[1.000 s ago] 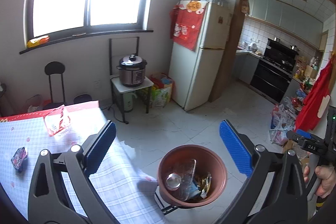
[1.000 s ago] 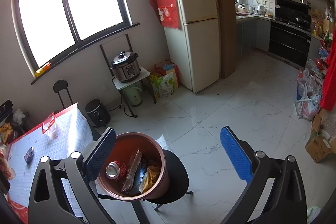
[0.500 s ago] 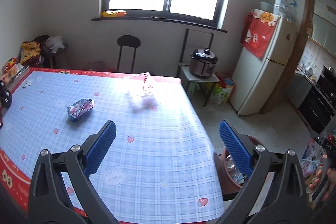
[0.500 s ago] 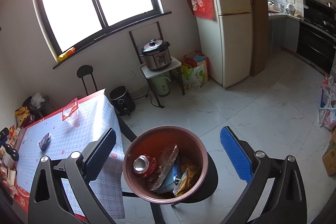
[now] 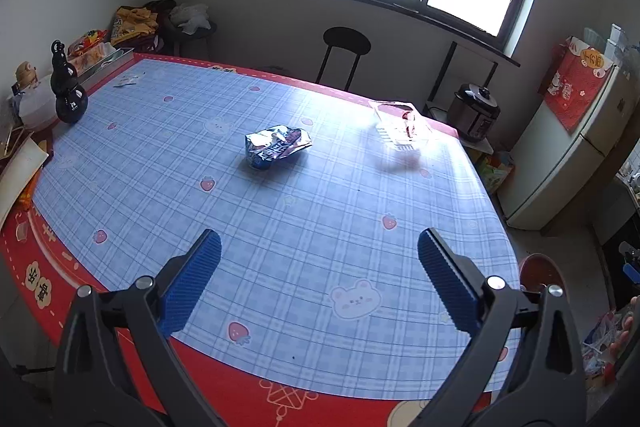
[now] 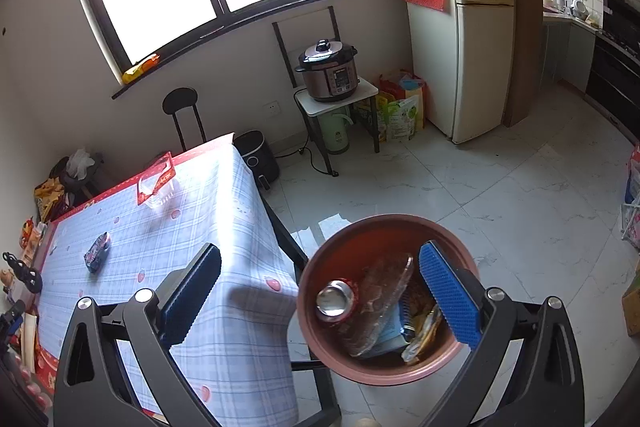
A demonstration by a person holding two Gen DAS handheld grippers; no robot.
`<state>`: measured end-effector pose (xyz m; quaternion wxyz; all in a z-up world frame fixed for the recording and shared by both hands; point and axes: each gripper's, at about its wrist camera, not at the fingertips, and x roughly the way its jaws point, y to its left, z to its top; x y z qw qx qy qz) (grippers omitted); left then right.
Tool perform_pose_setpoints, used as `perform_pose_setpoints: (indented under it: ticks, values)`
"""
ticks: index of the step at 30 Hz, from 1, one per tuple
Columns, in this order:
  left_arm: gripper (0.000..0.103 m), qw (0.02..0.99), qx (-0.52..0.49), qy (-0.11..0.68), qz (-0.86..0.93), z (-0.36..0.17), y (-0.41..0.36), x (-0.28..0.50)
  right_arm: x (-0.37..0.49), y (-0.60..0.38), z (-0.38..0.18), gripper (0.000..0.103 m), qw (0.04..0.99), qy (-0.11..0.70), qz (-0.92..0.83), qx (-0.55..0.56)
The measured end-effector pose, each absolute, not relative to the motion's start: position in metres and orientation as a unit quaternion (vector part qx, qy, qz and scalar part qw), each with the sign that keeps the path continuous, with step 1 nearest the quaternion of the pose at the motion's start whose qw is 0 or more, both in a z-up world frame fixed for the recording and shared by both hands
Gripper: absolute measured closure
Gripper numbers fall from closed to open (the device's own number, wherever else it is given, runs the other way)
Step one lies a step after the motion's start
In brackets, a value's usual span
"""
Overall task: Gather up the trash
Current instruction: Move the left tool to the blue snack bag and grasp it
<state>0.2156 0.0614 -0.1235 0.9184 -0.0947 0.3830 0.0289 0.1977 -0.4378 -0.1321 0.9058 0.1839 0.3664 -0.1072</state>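
A: Left gripper (image 5: pixel 318 281)?
B: Jaws wide, empty, over the table (image 5: pixel 280 307). Crumpled wrapper (image 5: pixel 277 146) well ahead, clear tray (image 5: pixel 402 129) ahead-right.
A: Right gripper (image 6: pixel 319 293)?
B: Wide too, nothing held. Bin (image 6: pixel 386 297) under its right jaw, can (image 6: pixel 336 298) inside.

A black gourd-shaped bottle (image 5: pixel 69 95) stands near the far left edge of the bench (image 5: pixel 320 235), which wears a blue plaid cloth. Behind it a round black stool (image 5: pixel 346 45) faces the wall, beside a steel pressure cooker (image 6: pixel 329 71) and cream refrigerator (image 6: pixel 472 27).
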Motion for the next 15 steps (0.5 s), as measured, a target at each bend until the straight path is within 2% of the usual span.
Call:
perform_pose_setpoints:
  ticks: [6,15]
  values:
    - [0.006,0.914,-0.071,0.400,0.015,-0.138,0.108,0.262,0.242,-0.364,-0.134,0.006,0.893,0.394,-0.094,0.195]
    - [0.006,0.909,0.080,0.403,-0.064,-0.189,0.120,0.367,0.298,-0.275,-0.129,0.006,0.898,0.401,-0.116,0.141]
